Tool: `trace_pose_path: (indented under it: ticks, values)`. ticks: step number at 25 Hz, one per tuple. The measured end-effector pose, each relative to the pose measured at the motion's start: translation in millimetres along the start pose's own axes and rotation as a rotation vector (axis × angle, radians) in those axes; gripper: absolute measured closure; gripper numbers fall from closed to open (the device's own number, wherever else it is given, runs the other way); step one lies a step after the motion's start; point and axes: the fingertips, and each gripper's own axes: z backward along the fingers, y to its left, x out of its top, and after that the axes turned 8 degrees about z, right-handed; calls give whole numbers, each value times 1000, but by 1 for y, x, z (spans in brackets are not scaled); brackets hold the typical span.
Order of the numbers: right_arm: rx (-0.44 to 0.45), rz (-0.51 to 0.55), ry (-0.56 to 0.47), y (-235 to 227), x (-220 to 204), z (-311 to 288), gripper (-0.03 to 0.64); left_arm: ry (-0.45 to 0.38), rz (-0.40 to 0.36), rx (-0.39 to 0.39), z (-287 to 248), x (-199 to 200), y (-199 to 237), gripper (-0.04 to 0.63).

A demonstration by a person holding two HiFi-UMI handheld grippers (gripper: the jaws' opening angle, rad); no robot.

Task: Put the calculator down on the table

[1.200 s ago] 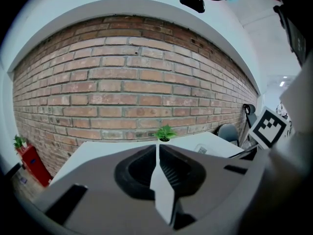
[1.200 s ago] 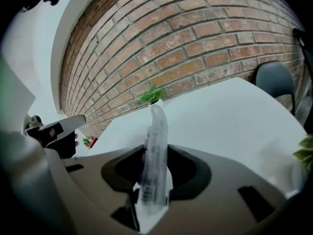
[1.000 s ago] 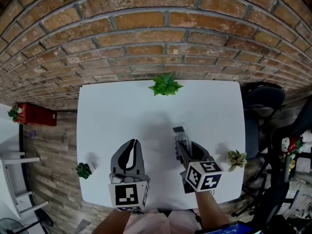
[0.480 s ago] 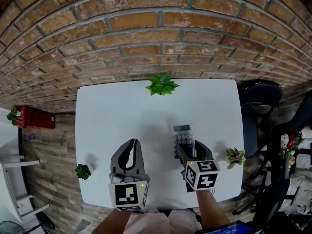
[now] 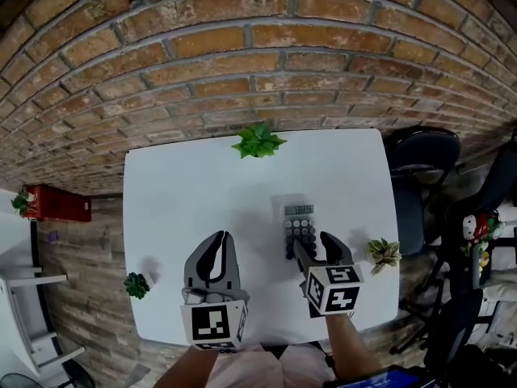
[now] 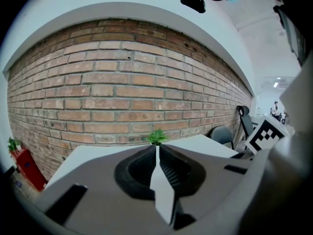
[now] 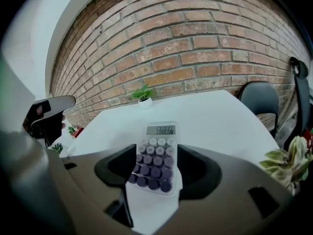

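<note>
The calculator, pale with a grey display and rows of dark round keys, lies flat on the white table, right of the middle. My right gripper stands just behind its near end. In the right gripper view the calculator lies between the jaws of the right gripper, which are opening, and neither pad presses on it. My left gripper hovers over the table's front left, shut on nothing. In the left gripper view the left gripper has its jaws meeting in a thin line.
A green potted plant stands at the table's far edge by the brick wall. A small plant sits at the left front edge and another at the right edge. A dark office chair stands right of the table.
The right gripper's jaws have spread wide and let go of the calculator, which now lies flat on the table. The left gripper has stayed where it was.
</note>
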Motion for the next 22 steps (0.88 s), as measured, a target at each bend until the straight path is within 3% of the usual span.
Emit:
trace_pose_path:
  ticks: [9, 17, 22]
  values:
    - [37, 41, -181, 10, 45, 57, 375, -113, -36, -6, 31, 37, -31, 569]
    - [25, 178, -407, 27, 99, 130, 603, -256, -17, 2, 71, 92, -52, 569]
    - [34, 245, -521, 37, 127, 172, 615, -315, -36, -26, 93, 125, -67, 569]
